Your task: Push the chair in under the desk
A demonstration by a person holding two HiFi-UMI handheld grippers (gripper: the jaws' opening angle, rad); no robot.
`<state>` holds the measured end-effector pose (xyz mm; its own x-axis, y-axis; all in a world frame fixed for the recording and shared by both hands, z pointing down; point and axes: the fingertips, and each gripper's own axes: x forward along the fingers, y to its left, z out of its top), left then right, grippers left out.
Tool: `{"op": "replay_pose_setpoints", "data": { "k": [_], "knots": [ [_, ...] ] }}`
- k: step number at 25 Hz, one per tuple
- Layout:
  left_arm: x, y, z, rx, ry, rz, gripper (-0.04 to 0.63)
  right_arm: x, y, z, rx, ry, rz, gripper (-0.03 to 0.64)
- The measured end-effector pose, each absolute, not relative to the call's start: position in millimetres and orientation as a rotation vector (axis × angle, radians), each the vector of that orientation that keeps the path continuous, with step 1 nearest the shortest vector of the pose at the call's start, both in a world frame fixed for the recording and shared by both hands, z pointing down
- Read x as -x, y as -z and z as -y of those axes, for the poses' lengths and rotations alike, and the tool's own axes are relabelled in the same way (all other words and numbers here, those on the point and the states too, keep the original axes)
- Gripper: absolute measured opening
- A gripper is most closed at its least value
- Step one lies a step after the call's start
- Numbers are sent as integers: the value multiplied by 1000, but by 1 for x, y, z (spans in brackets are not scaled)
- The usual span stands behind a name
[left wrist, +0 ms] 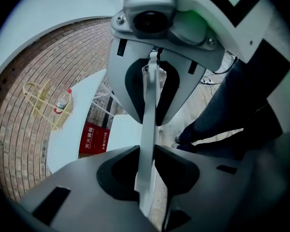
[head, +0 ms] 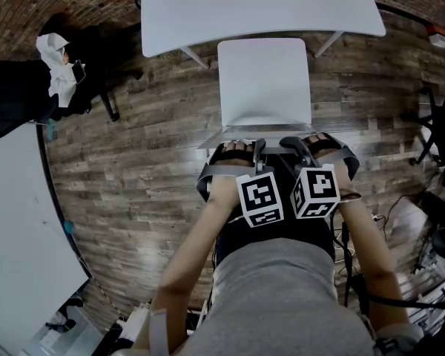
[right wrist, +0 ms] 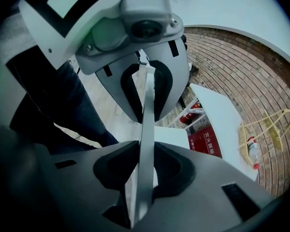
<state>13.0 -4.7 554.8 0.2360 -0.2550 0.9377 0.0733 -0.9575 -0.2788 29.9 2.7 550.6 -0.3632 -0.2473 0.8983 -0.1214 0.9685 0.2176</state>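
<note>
Directly below the head camera, the white chair [head: 263, 80] stands on the plank floor [head: 133, 169] between the person and the white desk [head: 245, 6]. Its backrest [head: 241, 134] is on the person's side, and both tongs hold that backrest's top edge, close together near its middle: the left gripper [head: 258, 148] just left of centre, the right gripper [head: 288, 147] just right of it.

Along the left gripper view, the backrest [left wrist: 147, 129] shows edge-on as a thin pale panel between the jaws of the left gripper [left wrist: 146, 174] — the dark pads press on it from both sides. The right gripper view shows the same: the right gripper [right wrist: 142, 174] is clamped on the panel [right wrist: 146, 129]. Each view also shows the other gripper further along the same edge, so the two tools face each other.

The chair's seat faces the desk, its long axis running from the person straight toward it, while the backrest's edge lies crosswise, roughly parallel to the desk's near edge. The seat's front edge reaches that near edge — whether it sits beneath it cannot be told.
</note>
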Motion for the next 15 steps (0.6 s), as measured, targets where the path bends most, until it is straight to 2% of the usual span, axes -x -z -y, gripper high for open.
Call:
{"op": "replay_pose_setpoints", "data": {
  "k": [15],
  "knots": [
    [-19, -556, 19, 2307, 1811, -140, 100, -35, -550, 12, -249, 117, 1953, 95]
  ]
}}
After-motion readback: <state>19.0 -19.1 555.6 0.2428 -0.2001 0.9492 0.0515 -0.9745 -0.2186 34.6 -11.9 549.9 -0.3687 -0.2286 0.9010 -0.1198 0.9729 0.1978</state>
